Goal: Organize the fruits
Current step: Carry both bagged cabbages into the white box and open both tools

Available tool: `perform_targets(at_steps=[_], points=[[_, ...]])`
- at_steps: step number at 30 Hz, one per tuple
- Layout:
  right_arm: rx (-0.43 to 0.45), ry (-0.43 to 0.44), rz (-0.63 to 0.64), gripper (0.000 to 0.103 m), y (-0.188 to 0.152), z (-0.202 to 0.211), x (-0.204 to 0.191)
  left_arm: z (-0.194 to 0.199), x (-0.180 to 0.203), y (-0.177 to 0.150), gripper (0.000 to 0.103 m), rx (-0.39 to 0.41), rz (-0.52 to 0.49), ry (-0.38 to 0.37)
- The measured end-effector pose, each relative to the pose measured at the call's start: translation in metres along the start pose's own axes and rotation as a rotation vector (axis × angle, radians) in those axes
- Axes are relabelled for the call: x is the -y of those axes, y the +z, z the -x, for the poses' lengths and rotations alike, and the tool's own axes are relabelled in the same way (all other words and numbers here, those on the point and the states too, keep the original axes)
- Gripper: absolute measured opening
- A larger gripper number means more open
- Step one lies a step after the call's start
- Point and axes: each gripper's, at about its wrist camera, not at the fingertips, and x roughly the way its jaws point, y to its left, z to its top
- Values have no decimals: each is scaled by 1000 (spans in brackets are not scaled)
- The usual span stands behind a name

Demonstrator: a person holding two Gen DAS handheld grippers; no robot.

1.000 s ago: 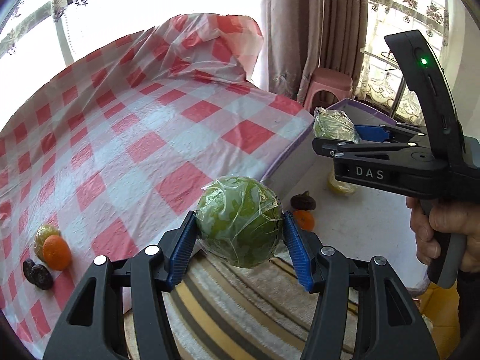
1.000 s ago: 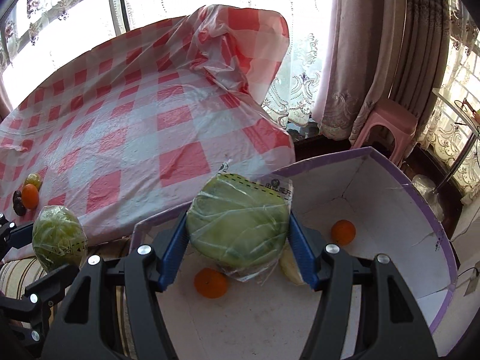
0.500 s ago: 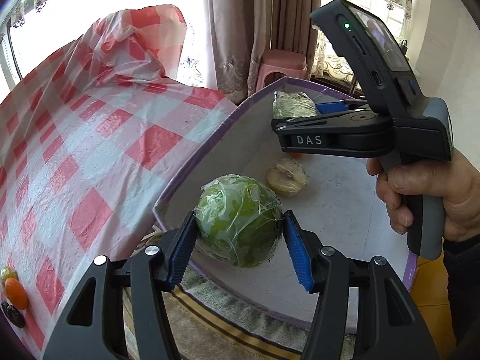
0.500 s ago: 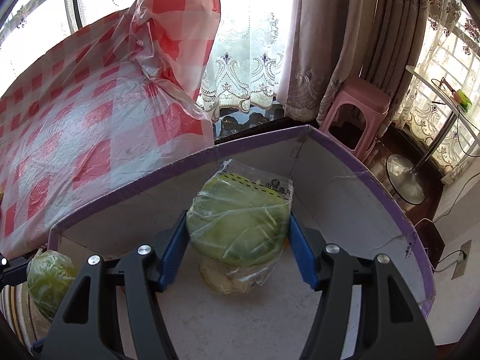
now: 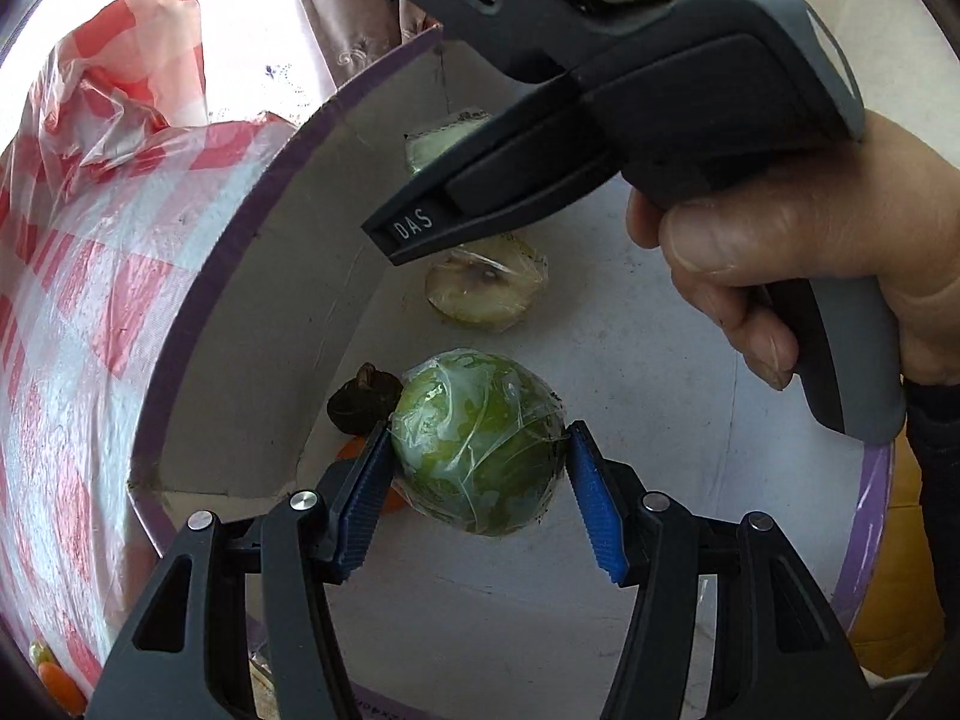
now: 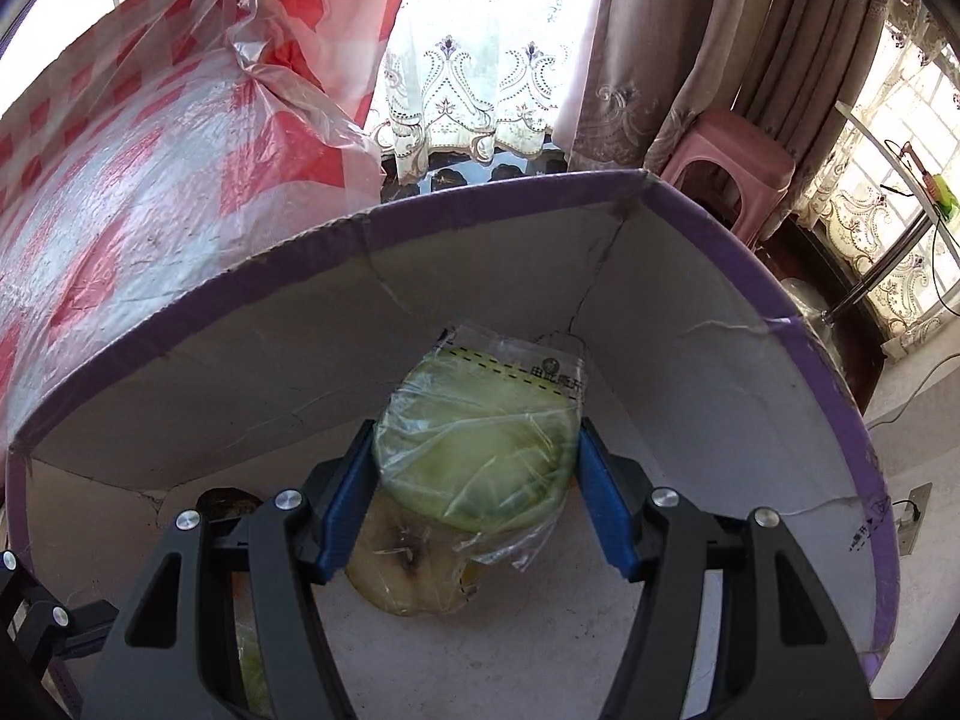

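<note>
My left gripper (image 5: pixel 477 480) is shut on a round green fruit in cling film (image 5: pixel 477 441) and holds it low inside the purple-rimmed white box (image 5: pixel 252 204). My right gripper (image 6: pixel 477 480) is shut on a pale green wrapped fruit in a printed bag (image 6: pixel 480 450), held inside the same box (image 6: pixel 480 198) near its far corner. A pale wrapped fruit half (image 5: pixel 486 291) lies on the box floor; it also shows under the right jaws (image 6: pixel 408 564). A dark fruit (image 5: pixel 363 399) and an orange one (image 5: pixel 354 450) lie by the left wall.
The red-and-white checked plastic cloth (image 5: pixel 78 300) covers the table beside the box. Small fruits (image 5: pixel 51 669) lie on it at the lower left. A pink stool (image 6: pixel 726 162) and curtains (image 6: pixel 660 48) stand behind the box. The right hand and gripper body (image 5: pixel 660 90) hang over the box.
Both grippers have moved over the box rim and down into the box, each still holding its fruit. The box floor and its fruits are much closer.
</note>
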Motion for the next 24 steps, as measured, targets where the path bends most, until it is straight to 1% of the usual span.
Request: perform_targets(at_steps=[4,5,9,12,14,16,18,19,20,22,24], points=[[-19,5,-9,64,-1,-10,2,-13,-5,-1,56,-47,14,-11],[-23,7,-9,64,-1,-12,3,-13,-5,-1,56,-48,7,-10],[-31,10,3,64,0,-19,0,-16,-5,-4,56,-61,-5,33],[-30,5,4,65,1,-21,-1,-24,-7,-5,57,-89,14,22],[-24,4,1,65,0,-21,-1,-23,-9,-5,57,-81,23,22],[-15,3,15,68,-2,-20,-4,-24,-14,-4,57,-86,23,16],[-3,-10,32,74,-4,-17,-6,-22,-14,-5,57,-81,24,20],[2,-15,35,74,-3,-16,-8,-22,-15,-6,57,-81,25,21],[4,-16,34,74,-3,-14,-9,-22,-15,-6,58,-79,28,25],[7,-17,31,77,-2,-12,-8,-17,-11,-6,66,-64,32,28],[10,-26,33,79,-3,-10,-9,-15,-10,-8,69,-53,34,30]])
